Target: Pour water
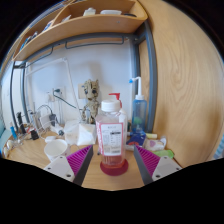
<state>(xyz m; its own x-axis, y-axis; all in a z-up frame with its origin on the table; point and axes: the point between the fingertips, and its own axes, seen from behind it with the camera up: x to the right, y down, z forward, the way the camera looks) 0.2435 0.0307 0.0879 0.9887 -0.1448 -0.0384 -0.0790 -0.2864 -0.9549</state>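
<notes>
A clear bottle with pink liquid in its lower part, a printed label and a white and red pump top stands upright on the wooden table. My gripper is open. The bottle stands between the fingers, with a small gap to each magenta pad. The bottle's base rests on the table. No cup or glass shows between the fingers.
A white bowl sits to the left of the fingers. A small cardboard figure stands at the white back wall. Small bottles stand at far left, a blue-topped container and a white cup to the right. A wooden shelf hangs overhead.
</notes>
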